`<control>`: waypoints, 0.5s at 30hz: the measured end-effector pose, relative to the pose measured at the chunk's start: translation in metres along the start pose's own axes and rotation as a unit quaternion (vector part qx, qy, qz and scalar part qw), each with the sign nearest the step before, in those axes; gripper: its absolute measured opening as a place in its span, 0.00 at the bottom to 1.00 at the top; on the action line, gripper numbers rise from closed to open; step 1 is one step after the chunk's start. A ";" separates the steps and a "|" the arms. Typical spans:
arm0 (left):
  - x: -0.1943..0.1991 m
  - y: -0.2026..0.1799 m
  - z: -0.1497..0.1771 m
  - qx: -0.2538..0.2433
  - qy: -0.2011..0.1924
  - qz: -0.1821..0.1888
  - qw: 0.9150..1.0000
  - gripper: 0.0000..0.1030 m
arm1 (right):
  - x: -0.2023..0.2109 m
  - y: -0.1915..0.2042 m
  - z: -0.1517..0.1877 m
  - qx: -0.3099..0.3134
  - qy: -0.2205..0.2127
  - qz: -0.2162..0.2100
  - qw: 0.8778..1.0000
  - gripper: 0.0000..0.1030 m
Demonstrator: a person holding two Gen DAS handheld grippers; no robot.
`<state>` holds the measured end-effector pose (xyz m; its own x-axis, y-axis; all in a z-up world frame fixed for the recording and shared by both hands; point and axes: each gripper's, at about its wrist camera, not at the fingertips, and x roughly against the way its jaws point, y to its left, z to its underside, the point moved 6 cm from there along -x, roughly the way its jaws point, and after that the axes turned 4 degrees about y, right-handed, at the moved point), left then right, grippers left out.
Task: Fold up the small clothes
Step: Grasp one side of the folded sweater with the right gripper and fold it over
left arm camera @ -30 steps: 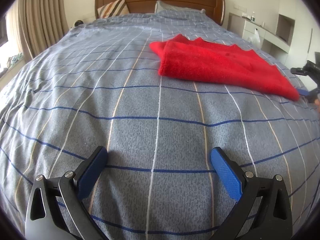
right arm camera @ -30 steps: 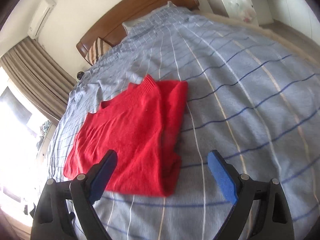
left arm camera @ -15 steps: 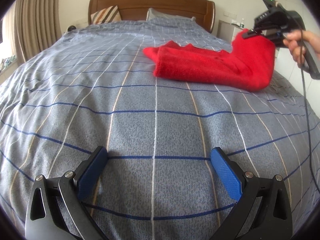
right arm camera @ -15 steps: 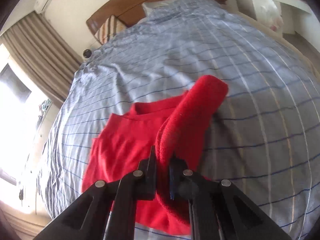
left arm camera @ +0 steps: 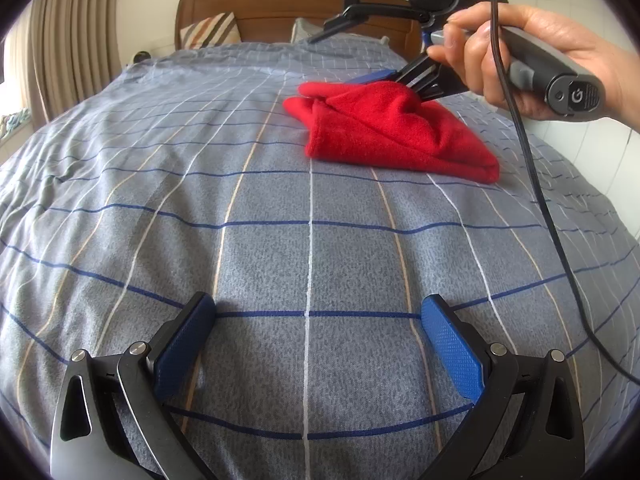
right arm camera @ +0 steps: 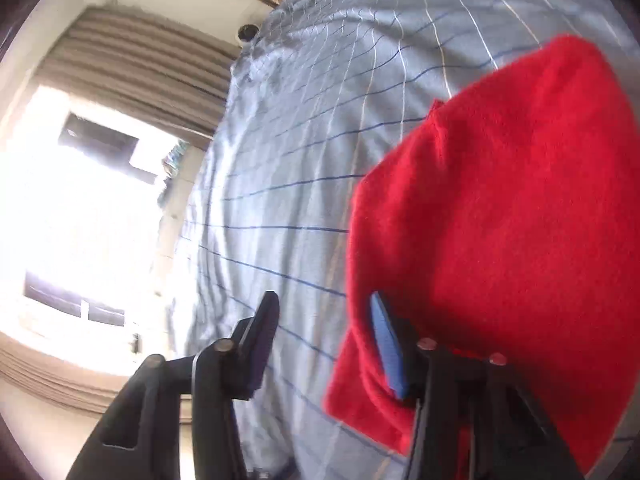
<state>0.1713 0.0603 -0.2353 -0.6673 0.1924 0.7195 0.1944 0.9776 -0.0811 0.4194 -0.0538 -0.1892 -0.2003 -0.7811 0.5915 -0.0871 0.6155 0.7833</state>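
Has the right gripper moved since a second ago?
Yes. In the left wrist view the right gripper has come in from the right edge, up toward the headboard, now open over the folded red garment.

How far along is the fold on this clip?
Done: the red fleece garment lies doubled over in a compact bundle on the blue-grey checked bedspread. In hand: the right gripper is open at the garment's top layer, one finger tucked against the cloth. The left gripper is open over bare bedspread. Left: withdraw and perhaps neaten the uneven edges.
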 end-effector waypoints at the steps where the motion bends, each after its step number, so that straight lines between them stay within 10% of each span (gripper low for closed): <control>1: 0.000 0.000 0.000 0.000 0.000 0.000 1.000 1.00 | 0.009 0.002 0.000 -0.008 -0.006 -0.030 1.000 0.56; 5: 0.001 0.000 0.001 -0.001 -0.001 -0.002 1.000 1.00 | 0.055 0.014 -0.002 0.036 -0.045 -0.026 0.998 0.56; 10: 0.000 -0.001 0.001 -0.002 -0.001 -0.005 1.000 1.00 | 0.082 -0.008 0.005 0.123 -0.070 0.173 0.975 0.55; 15: 0.000 -0.002 0.001 -0.002 -0.001 -0.005 1.000 1.00 | 0.015 0.005 0.040 0.205 -0.012 0.163 0.965 0.37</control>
<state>0.1698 0.0589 -0.2361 -0.6712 0.1834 0.7182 0.1910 0.9790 -0.0715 0.3773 -0.0586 -0.1841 -0.3036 -0.5397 0.7853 -0.3941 0.8215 0.4122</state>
